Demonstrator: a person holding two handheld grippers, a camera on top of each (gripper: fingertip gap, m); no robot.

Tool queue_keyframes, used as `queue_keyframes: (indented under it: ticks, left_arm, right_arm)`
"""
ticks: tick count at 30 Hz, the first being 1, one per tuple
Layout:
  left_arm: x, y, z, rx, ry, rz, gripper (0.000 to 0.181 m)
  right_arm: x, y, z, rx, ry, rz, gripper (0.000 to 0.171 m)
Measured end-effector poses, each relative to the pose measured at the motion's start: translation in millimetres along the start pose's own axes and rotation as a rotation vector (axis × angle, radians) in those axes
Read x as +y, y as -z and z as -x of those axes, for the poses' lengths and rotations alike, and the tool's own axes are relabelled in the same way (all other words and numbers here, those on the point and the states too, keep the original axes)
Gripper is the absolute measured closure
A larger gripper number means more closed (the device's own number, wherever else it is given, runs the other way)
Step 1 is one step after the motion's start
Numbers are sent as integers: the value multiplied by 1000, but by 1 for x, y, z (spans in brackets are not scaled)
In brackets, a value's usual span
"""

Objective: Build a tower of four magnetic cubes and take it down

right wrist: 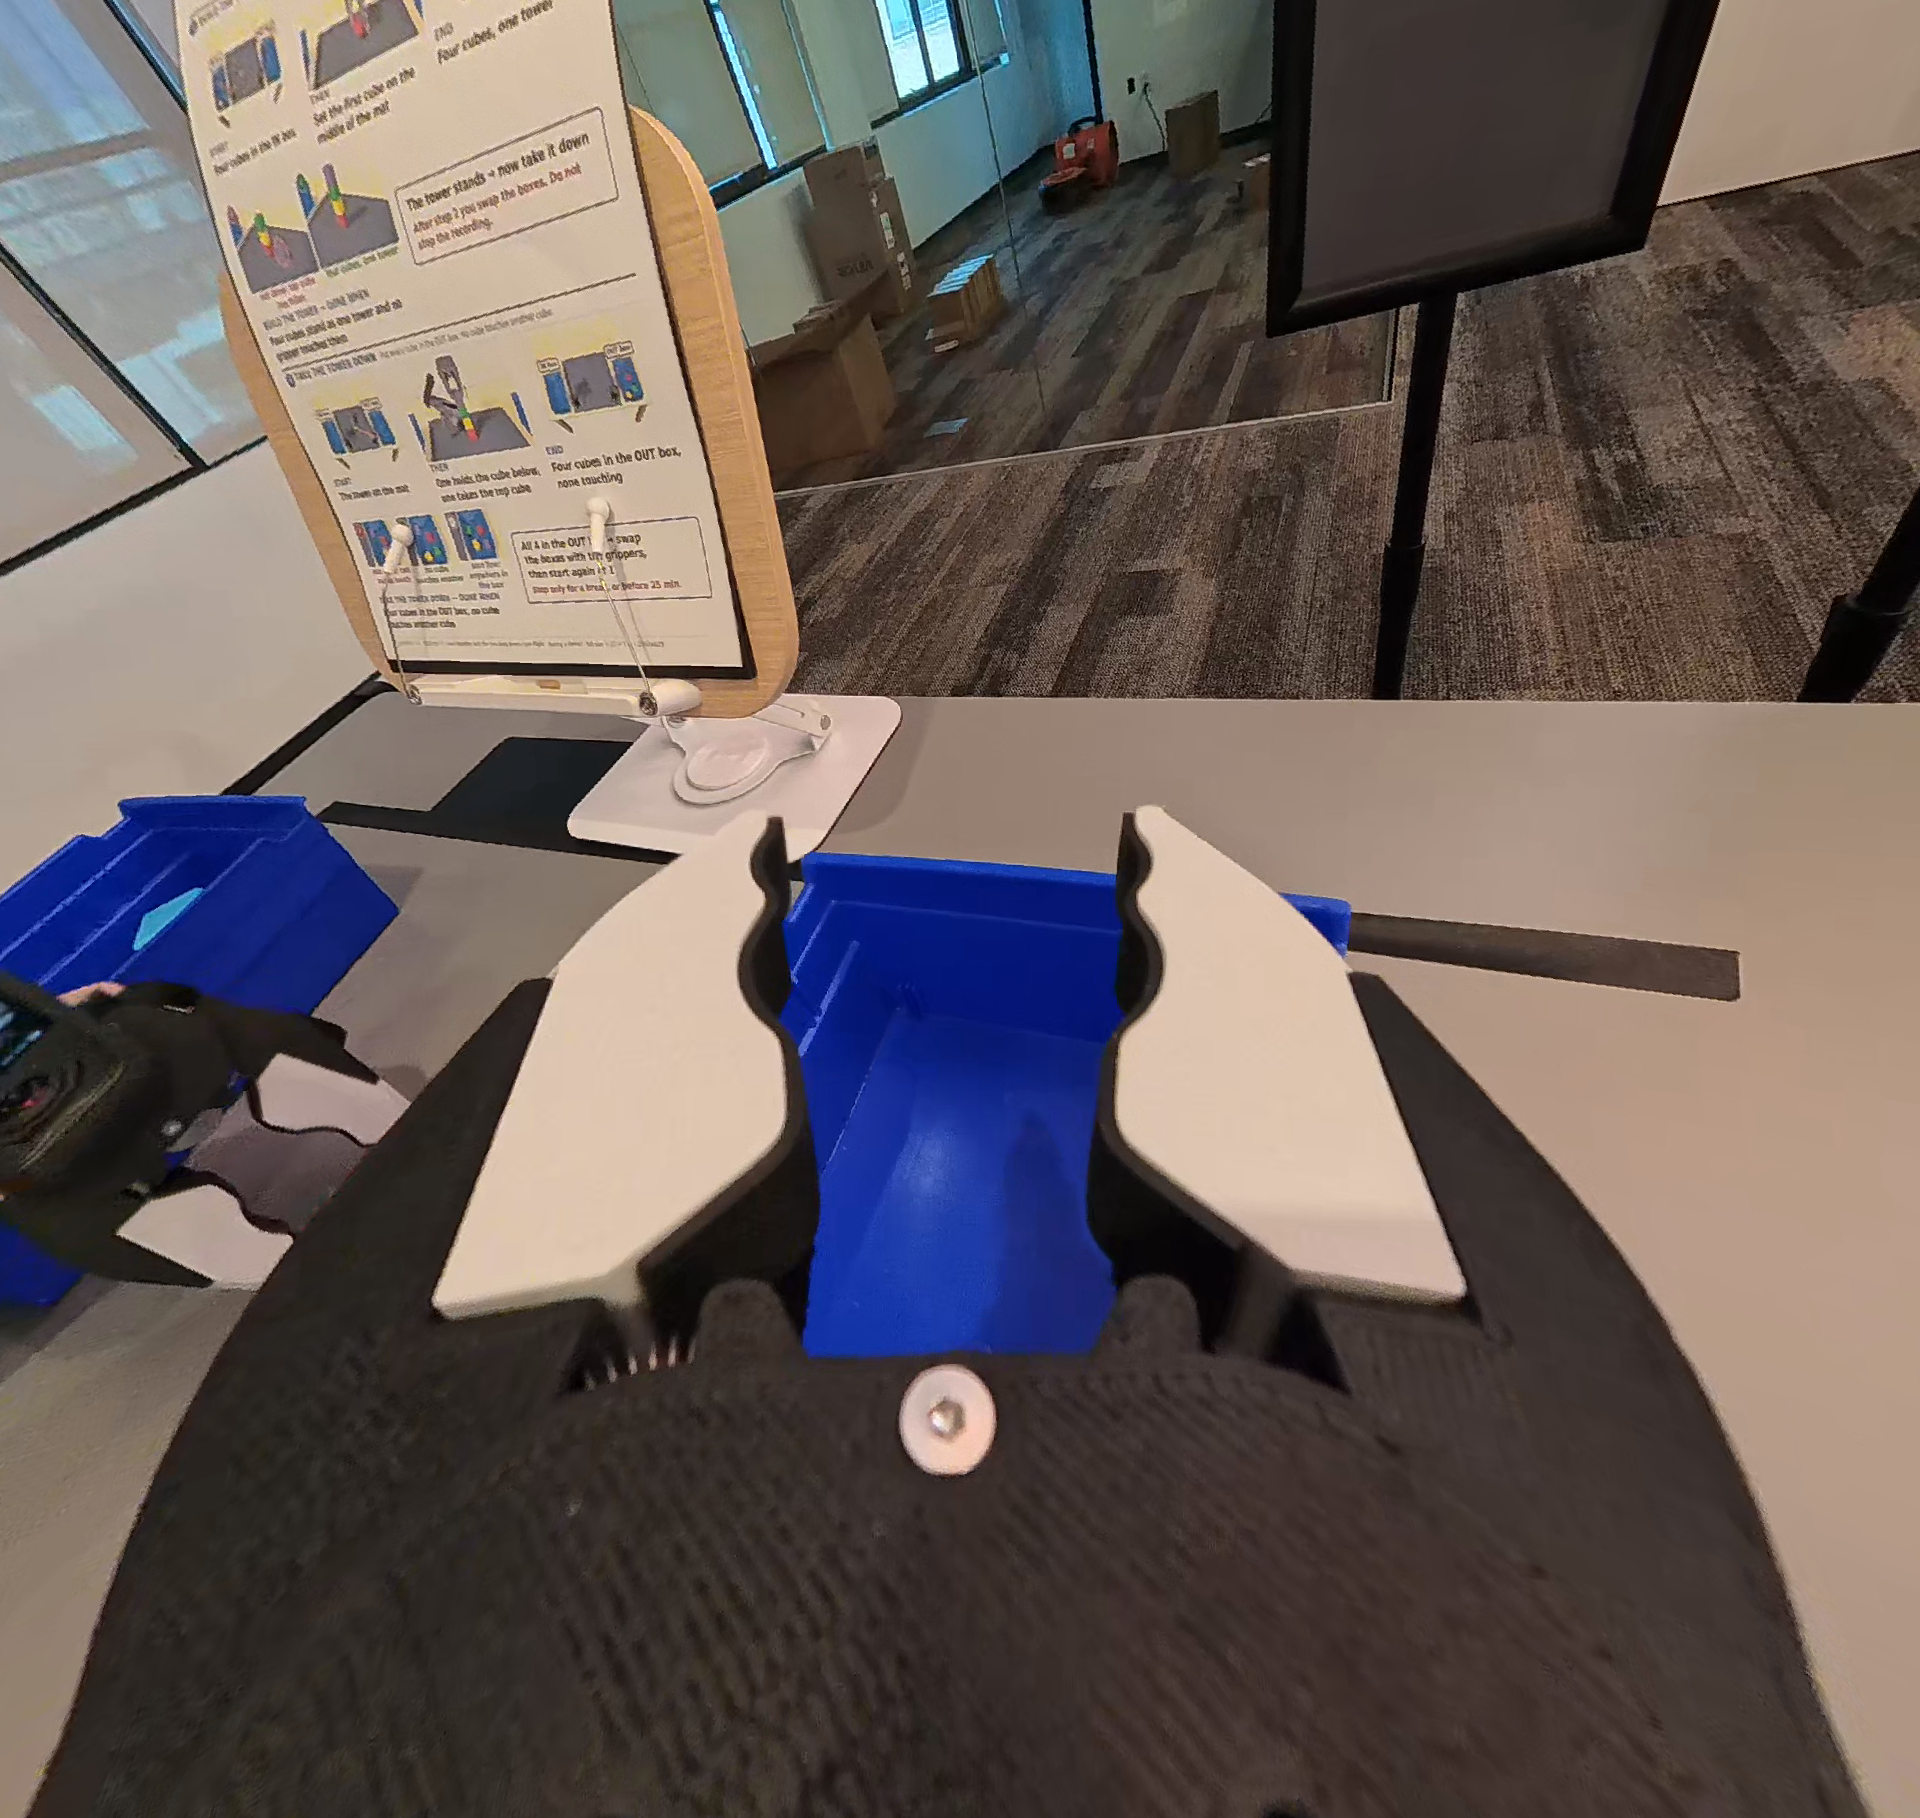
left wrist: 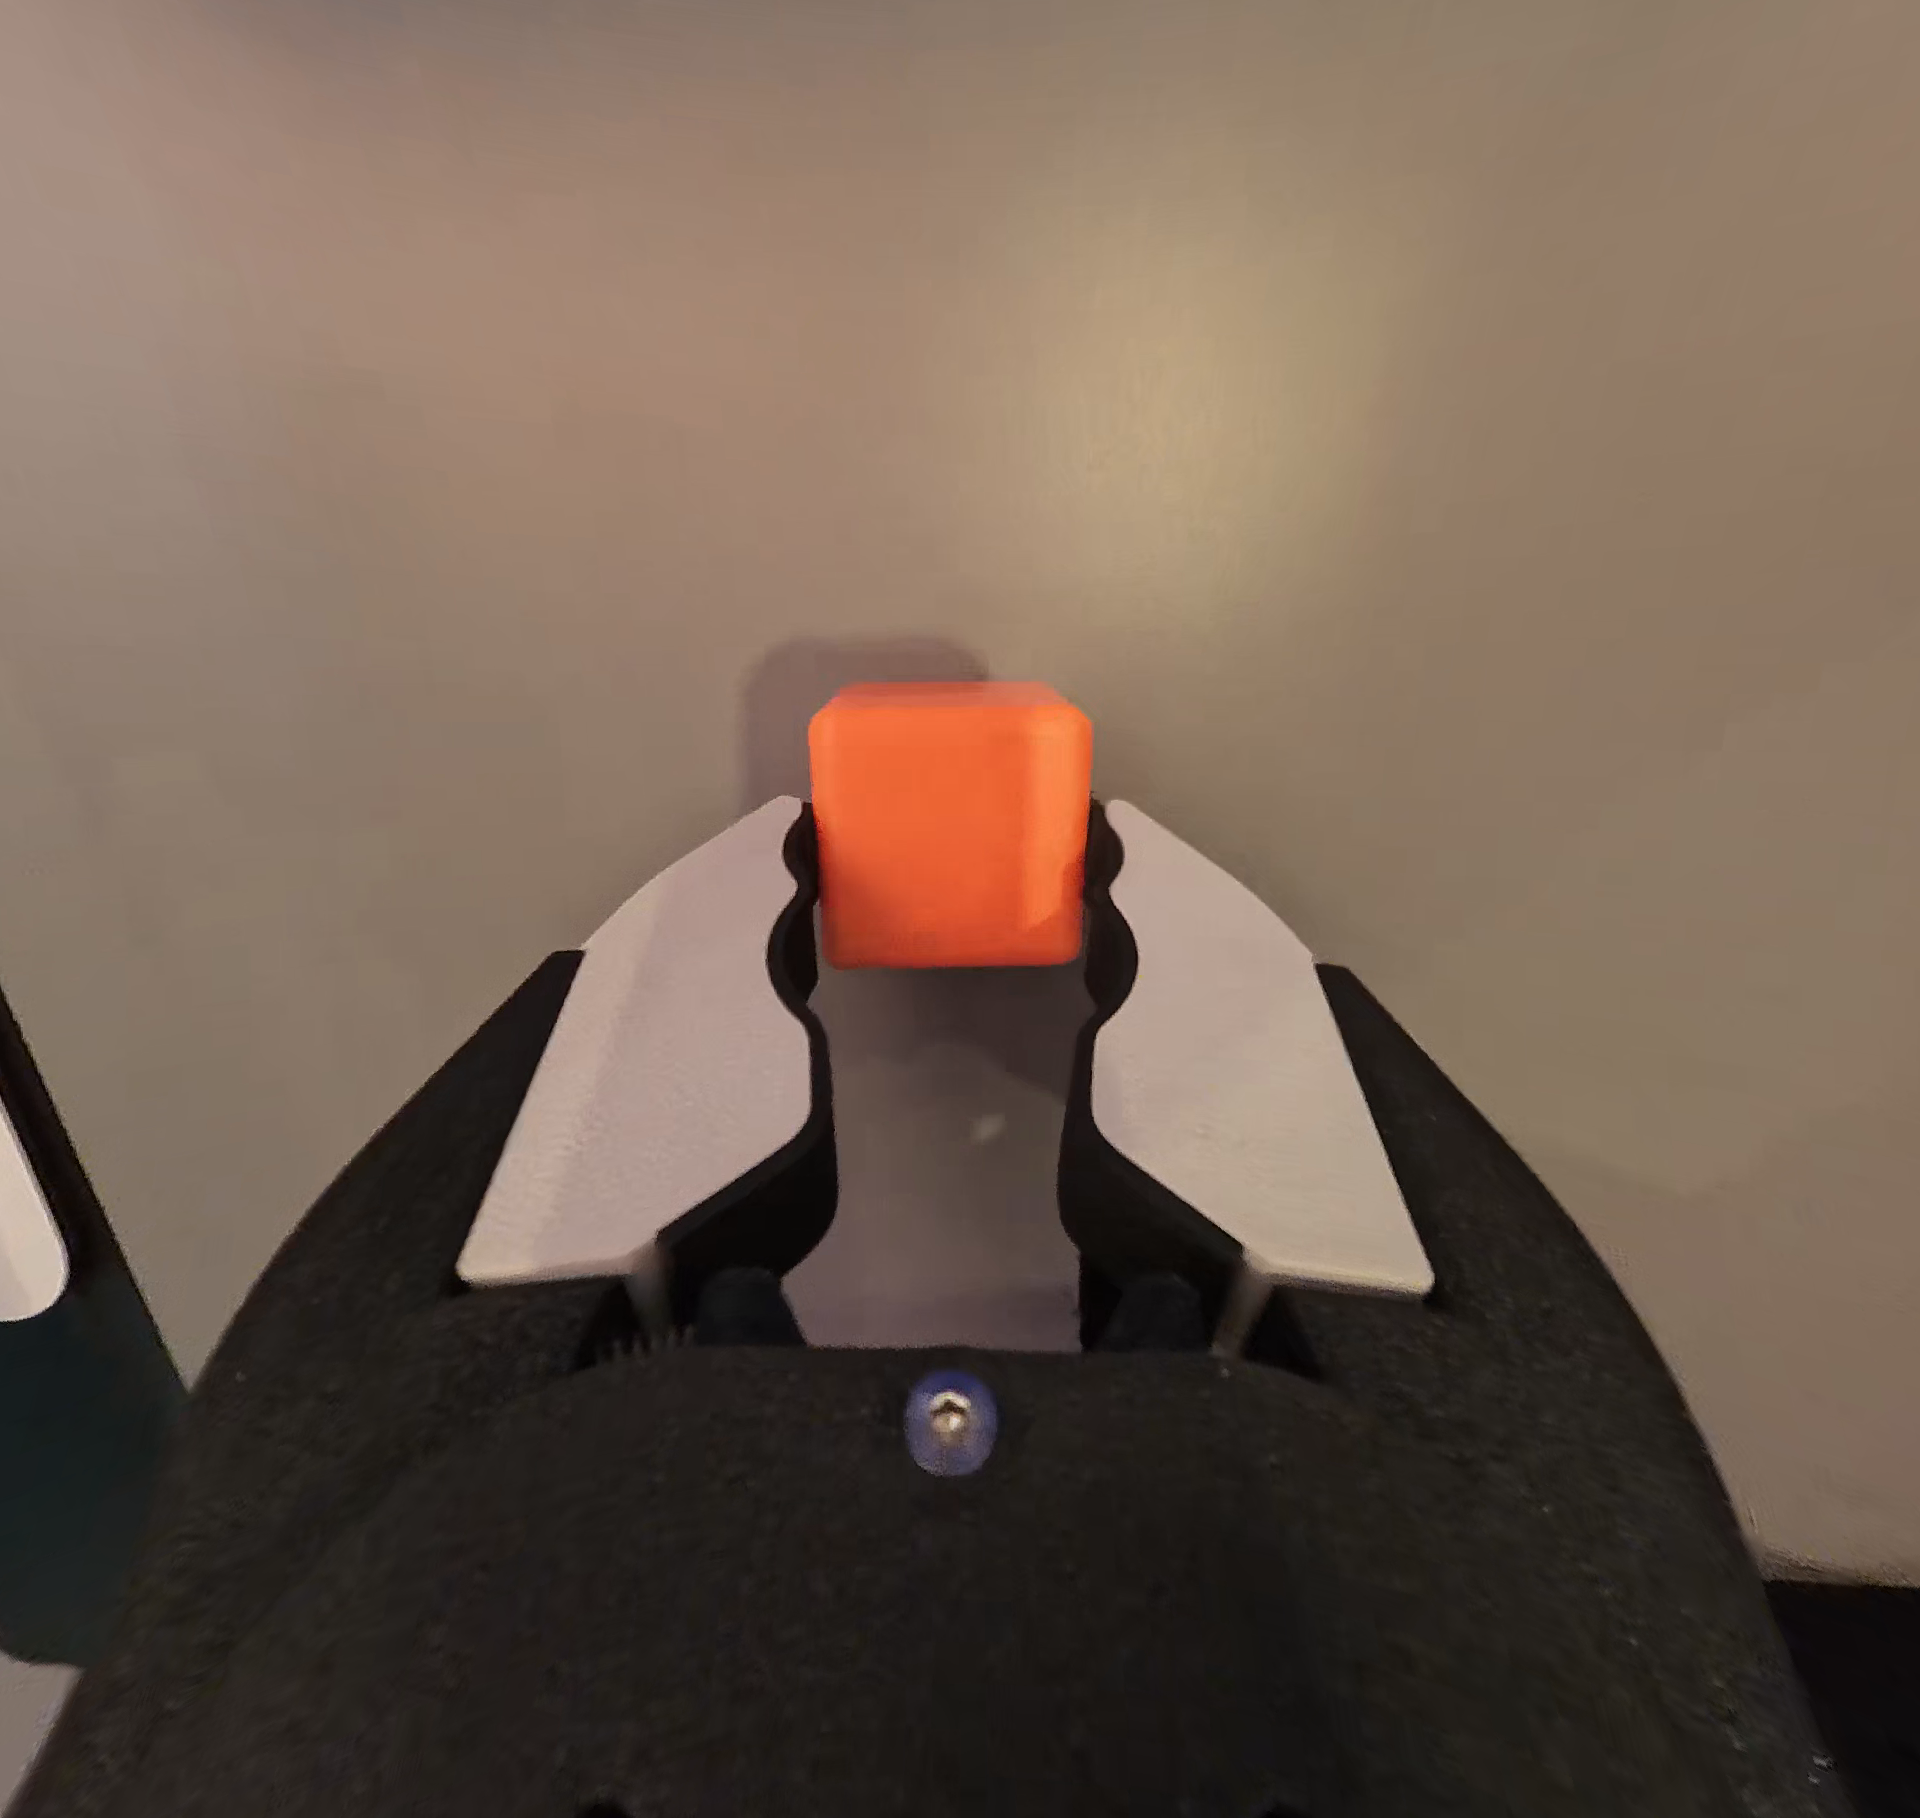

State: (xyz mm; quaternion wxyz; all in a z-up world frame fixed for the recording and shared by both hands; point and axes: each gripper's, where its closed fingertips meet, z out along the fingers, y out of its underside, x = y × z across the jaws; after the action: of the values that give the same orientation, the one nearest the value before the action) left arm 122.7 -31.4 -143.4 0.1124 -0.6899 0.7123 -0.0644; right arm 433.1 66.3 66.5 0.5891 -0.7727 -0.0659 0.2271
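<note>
- While the left wrist view is filled by a plain grey-beige surface, its left gripper (left wrist: 951, 838) is clamped on the cube (left wrist: 948, 828) at frame centre, dark wavy pads pressing both side faces.
- Cube: orange, matte, rounded edges; its shadow falls on the surface just behind and below it. Whether it rests on that surface cannot be told.
- Only this view shows the cube; the right wrist view shows none.
- Right gripper (right wrist: 948, 869): jaws apart, nothing between them. Through the gap, at frame centre, lies a blue bin (right wrist: 935, 1124), smooth plastic with stepped inner walls; the visible part of its floor is bare.
- Only the right view shows the room: grey table (right wrist: 1558, 1093), a second blue bin (right wrist: 197, 895) at left edge, and the left gripper (right wrist: 223, 1119) low at left, black, fingers pointing right; the cube is not discernible there.
- Upper left: printed instruction sheet (right wrist: 447, 293) on a rounded wooden board (right wrist: 727, 438) with a white stand.
- Upper right: black-framed sign (right wrist: 1475, 95) on a pole, over patterned carpet.
- Both grippers: white flat finger plates, black ridged inner edges, coarse-textured black body, one central screw.
</note>
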Motion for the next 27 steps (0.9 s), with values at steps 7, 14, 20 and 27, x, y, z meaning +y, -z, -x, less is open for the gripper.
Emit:
queue_keyframes:
  ticks: [7,14,20,27]
  left_arm:
    - [-3,2,-3,43,5,-54,119]
    - [-29,94,-18,-17,46,-489,131]
    - [34,212,-22,-452,112,-756,125]
    - [204,237,-13,-809,475,-175,123]
  right_arm:
    - [2,-4,1,-6,15,12,113]
    - [-23,2,34,-72,204,-132,115]
    - [-9,-7,128,-417,344,-72,115]
    - [18,-12,254,-714,425,-58,119]
